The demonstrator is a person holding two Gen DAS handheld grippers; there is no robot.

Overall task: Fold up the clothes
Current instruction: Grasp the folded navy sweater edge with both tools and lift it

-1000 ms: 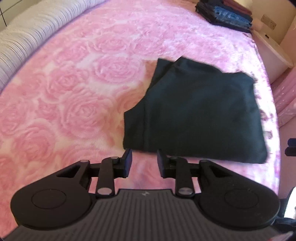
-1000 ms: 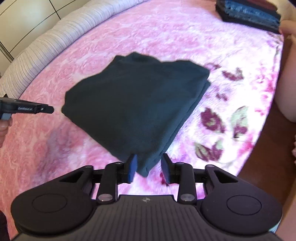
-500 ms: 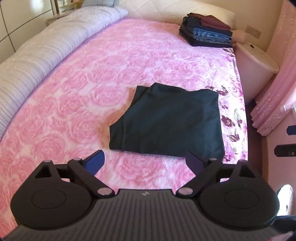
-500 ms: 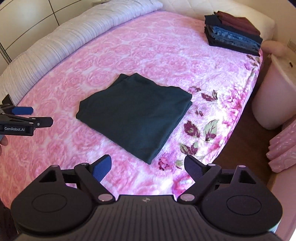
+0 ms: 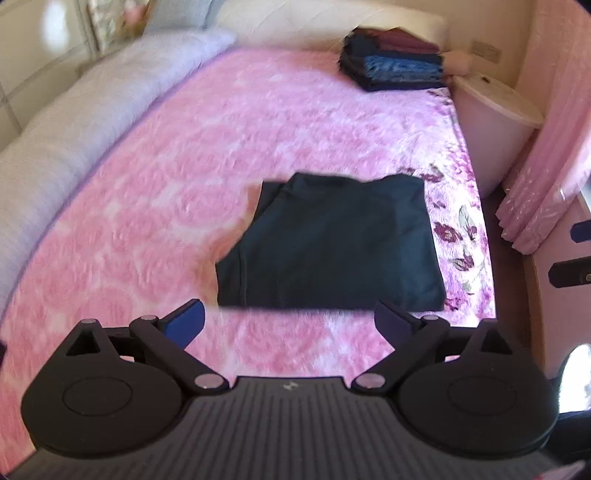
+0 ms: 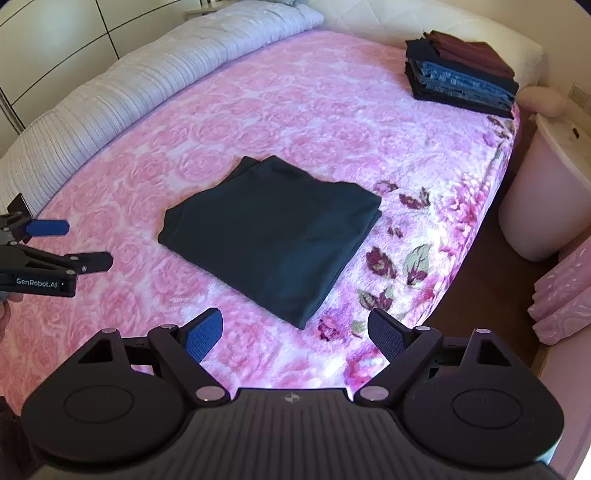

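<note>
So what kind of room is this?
Most likely a bedroom. There's a big bed with a pink rose blanket, a white pillow at its head, and a stack of folded clothes beside a folded dark garment.

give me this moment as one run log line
stage: fold done, garment released | left gripper: jaws opening, nothing between | right gripper: open, empty | dark green garment: folded on pink blanket | folded stack: far corner

garment [image 6: 269, 236]: matt dark cloth | blanket [image 6: 295, 122]: fluffy pink plush | left tool [image 5: 288, 325]: matt black plastic
</note>
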